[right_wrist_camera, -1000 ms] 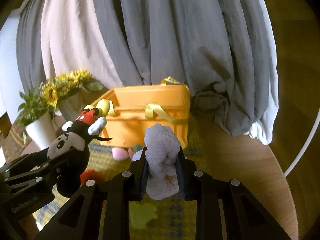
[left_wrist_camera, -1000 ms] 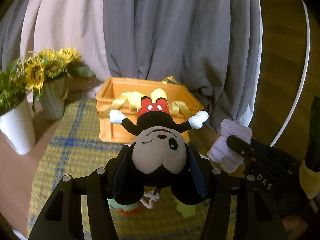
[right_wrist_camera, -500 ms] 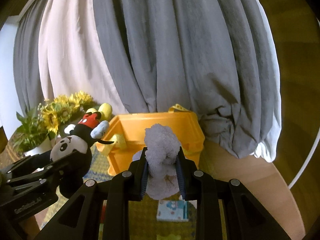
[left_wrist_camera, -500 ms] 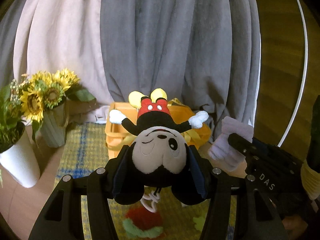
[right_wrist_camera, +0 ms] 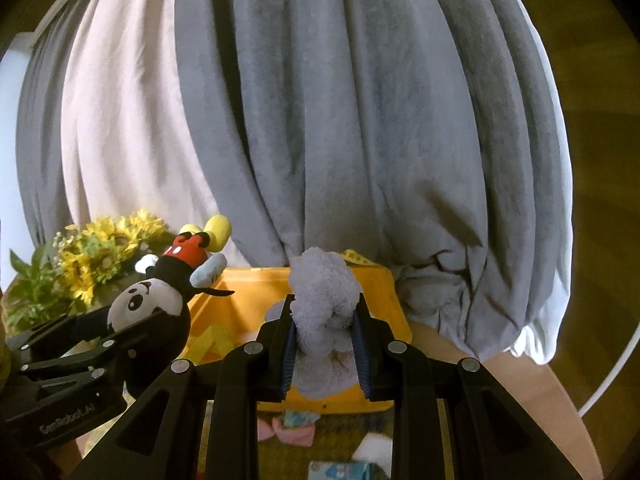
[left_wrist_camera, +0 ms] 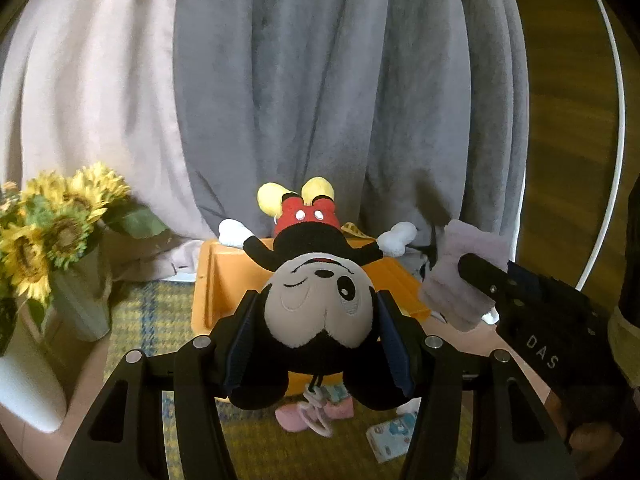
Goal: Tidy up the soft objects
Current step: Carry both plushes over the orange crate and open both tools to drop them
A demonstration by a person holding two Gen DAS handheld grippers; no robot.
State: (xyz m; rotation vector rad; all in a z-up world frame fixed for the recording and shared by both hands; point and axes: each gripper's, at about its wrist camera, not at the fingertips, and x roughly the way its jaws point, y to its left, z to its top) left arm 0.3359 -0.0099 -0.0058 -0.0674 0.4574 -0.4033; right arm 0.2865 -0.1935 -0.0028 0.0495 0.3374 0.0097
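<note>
My left gripper [left_wrist_camera: 316, 312] is shut on a Mickey Mouse plush [left_wrist_camera: 316, 300], gripped by the head, held upside down above the near side of the orange basket [left_wrist_camera: 212, 280]. My right gripper [right_wrist_camera: 324, 316] is shut on a grey fluffy plush [right_wrist_camera: 324, 308], held above the same basket [right_wrist_camera: 384, 304]. In the left wrist view the right gripper [left_wrist_camera: 464, 264] and grey plush [left_wrist_camera: 460, 280] are at the right. In the right wrist view the left gripper [right_wrist_camera: 120, 328] and Mickey [right_wrist_camera: 160, 300] are at the left.
Sunflowers in a vase [left_wrist_camera: 52, 240] and a white pot [left_wrist_camera: 24, 376] stand at the left. A pink soft item [left_wrist_camera: 296, 416] and a printed pack [left_wrist_camera: 392, 440] lie on the yellow checked mat [left_wrist_camera: 152, 320]. Grey and white curtains [right_wrist_camera: 320, 120] hang behind.
Both grippers have risen and moved toward the basket with their plush toys. The basket now sits lower and closer beneath them. Grips are unchanged.
</note>
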